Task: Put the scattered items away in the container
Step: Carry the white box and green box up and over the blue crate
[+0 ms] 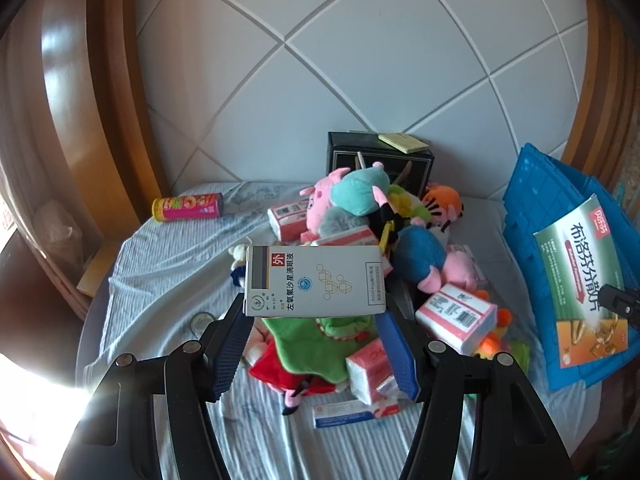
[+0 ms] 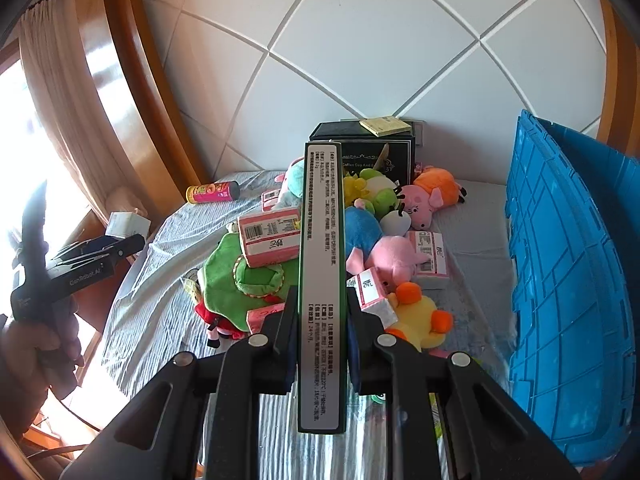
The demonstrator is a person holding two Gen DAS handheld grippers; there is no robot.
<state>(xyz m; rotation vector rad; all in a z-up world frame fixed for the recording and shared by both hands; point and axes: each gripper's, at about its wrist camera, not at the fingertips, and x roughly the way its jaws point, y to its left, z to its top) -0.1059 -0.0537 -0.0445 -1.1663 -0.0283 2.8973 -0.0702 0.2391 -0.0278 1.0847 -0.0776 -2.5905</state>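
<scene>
My left gripper point(image 1: 315, 314) is shut on a white eye-drop box point(image 1: 315, 280), held flat above the pile. My right gripper point(image 2: 322, 320) is shut on a green medicine box point(image 2: 322, 280), gripped by its wide faces, narrow side up. That green box also shows in the left wrist view point(image 1: 584, 280) in front of the blue crate point(image 1: 560, 216). The blue crate point(image 2: 572, 280) stands at the right of the bed. Plush toys point(image 2: 384, 216) and pink tissue packs point(image 2: 270, 240) lie heaped on the striped sheet point(image 2: 160, 288).
A black box point(image 2: 384, 152) with a yellow pad on top stands against the padded headboard. A pink snack can point(image 2: 212, 192) lies at the far left of the bed. A wooden frame and curtain are on the left. A small white-blue box point(image 1: 352, 414) lies near the front.
</scene>
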